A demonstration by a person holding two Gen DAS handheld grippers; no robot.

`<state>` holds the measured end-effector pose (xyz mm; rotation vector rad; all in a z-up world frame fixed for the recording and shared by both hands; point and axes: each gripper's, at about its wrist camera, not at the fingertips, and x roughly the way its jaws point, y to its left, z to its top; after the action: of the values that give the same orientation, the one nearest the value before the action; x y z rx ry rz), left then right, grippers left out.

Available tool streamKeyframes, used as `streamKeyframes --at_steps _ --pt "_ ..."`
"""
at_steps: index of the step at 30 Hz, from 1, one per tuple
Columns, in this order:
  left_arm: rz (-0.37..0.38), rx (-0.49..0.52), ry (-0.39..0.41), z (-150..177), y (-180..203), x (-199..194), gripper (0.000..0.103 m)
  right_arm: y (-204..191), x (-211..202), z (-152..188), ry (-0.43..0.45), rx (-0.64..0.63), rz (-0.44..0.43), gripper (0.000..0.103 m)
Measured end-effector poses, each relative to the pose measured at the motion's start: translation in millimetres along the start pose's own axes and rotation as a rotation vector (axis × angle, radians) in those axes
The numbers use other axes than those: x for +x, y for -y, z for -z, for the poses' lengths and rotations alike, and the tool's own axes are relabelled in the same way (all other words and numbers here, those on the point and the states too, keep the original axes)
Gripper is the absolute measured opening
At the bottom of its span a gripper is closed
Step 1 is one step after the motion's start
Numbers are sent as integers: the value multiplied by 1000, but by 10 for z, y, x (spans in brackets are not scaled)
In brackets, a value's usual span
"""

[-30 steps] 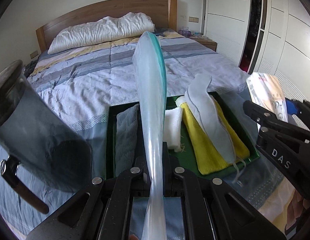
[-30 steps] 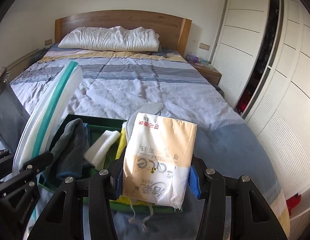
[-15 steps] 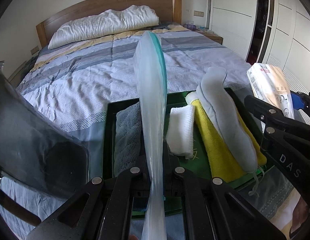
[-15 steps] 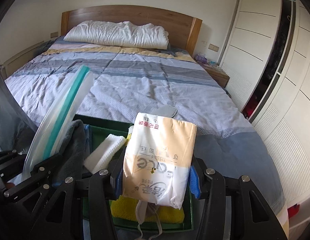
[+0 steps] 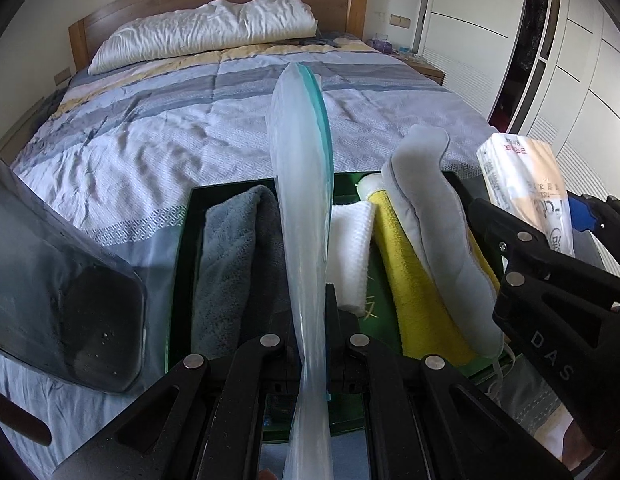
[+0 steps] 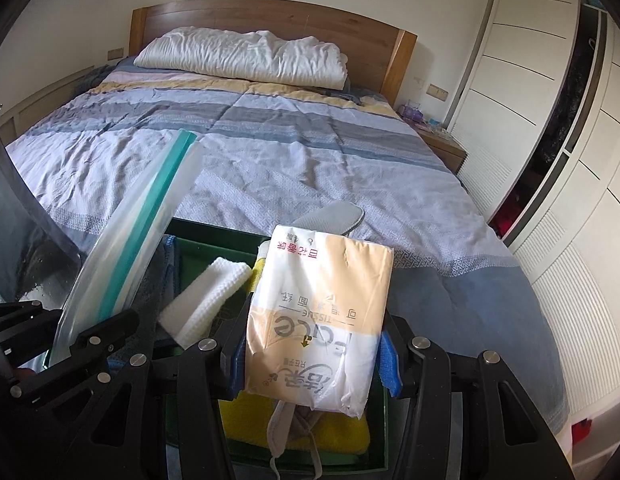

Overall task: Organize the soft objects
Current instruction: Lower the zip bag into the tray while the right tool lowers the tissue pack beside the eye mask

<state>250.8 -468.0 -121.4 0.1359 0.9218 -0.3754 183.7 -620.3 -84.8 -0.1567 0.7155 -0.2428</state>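
Right tongs (image 6: 314,354) clamp a beige-and-white, plastic-wrapped tissue pack (image 6: 322,320).

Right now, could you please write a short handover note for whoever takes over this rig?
Left gripper: shut on the zip bag, held upright above the tray.
Right gripper: shut on the tissue pack, also above the tray, not in the bag.
Green tray sits on the bed and holds the grey towel, white cloth, yellow cloth and grey insole.
Done: both items are picked up.
Left: probably get the tissue pack into the bag; whether the bag's mouth is open cannot be told.
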Motion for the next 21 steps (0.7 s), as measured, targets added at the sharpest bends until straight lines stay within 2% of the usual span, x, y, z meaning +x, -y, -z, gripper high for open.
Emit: streamKeyframes --at_steps 21 --pt "-7 9 -27 39 118 135 3 -10 114 -1 -17 -13 -3 50"
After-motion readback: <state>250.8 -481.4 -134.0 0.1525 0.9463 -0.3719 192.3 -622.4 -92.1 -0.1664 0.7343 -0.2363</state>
